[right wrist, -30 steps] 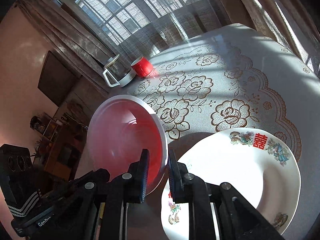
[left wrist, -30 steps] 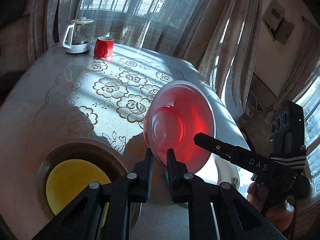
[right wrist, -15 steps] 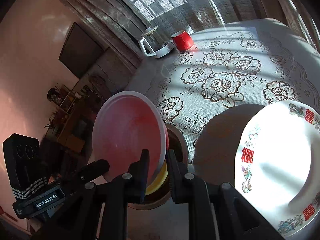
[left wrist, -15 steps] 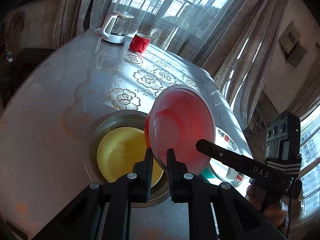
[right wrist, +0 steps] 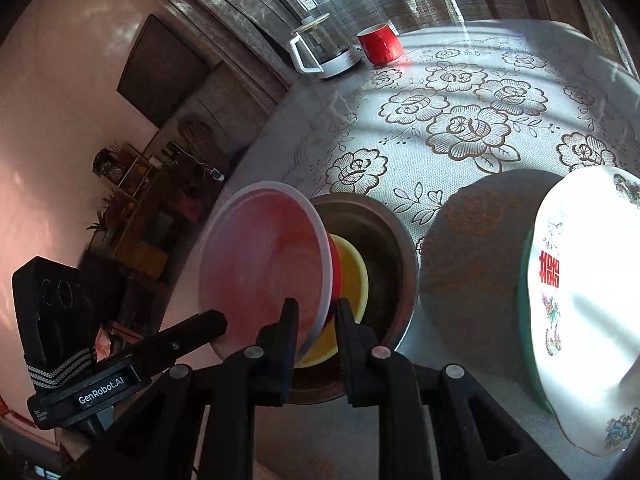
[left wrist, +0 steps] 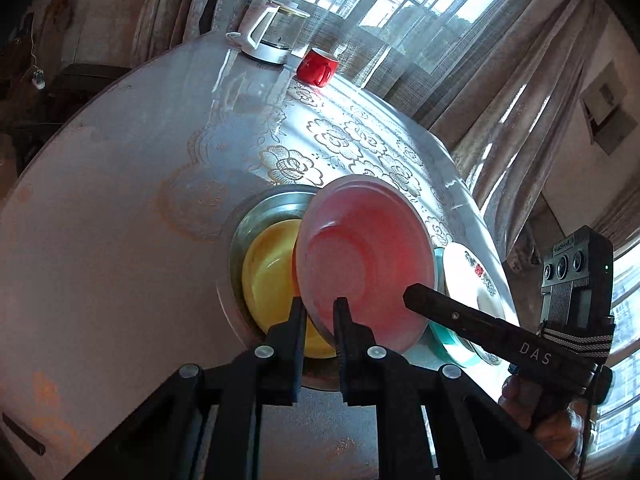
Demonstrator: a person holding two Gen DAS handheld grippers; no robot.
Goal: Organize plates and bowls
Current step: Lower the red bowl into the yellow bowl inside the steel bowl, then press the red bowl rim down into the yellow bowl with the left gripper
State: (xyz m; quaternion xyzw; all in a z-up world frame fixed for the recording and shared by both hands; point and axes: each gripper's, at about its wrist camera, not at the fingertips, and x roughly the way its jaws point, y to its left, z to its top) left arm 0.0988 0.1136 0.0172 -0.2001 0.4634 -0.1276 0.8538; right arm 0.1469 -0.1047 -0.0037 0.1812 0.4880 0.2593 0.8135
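A red bowl (left wrist: 366, 264) hangs tilted, close to on edge, over a yellow bowl (left wrist: 268, 276) that lies inside a metal basin (left wrist: 256, 216). My left gripper (left wrist: 319, 308) is shut on the red bowl's near rim. In the right wrist view my right gripper (right wrist: 317, 312) is shut on the opposite rim of the red bowl (right wrist: 264, 256), with the yellow bowl (right wrist: 354, 272) and the metal basin (right wrist: 384, 232) just behind it. A white flowered plate (right wrist: 580, 300) with red characters rests on a teal dish (left wrist: 444, 336) to the right.
A glass kettle (left wrist: 272, 36) and a red mug (left wrist: 320, 66) stand at the table's far edge by the curtained window. A lace cloth with flower patterns (right wrist: 460, 128) covers the table between them and the dishes.
Both grippers carried the red bowl leftward and a little lower, from above the flowered plate to over the yellow bowl in the metal basin. Both grips held.
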